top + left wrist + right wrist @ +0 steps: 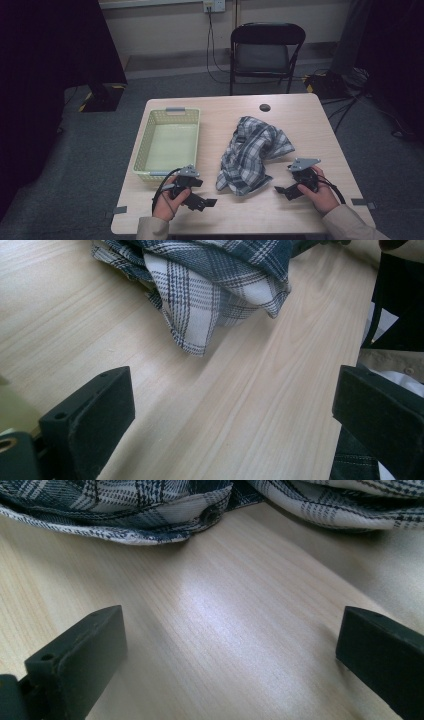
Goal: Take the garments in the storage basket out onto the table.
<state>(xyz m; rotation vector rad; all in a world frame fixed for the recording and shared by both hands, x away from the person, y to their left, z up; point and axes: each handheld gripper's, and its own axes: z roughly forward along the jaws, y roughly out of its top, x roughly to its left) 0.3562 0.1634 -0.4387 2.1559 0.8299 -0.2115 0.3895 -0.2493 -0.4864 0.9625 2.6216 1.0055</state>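
With the crumpled plaid shirt [252,152] lying mid-counter right of the basket [167,142], both tongs, left [209,202] and right [280,190], are gaping wide and empty near the front edge, seemingly approaching to pinch its hem.

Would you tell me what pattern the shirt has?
The shirt is a dark blue and white plaid, clearest in the left gripper view.

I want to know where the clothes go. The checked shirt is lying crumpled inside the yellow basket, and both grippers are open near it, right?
Not quite. The checked shirt lies crumpled on the table, beside the yellow basket, as the high view shows. The left gripper and right gripper are indeed open near it.
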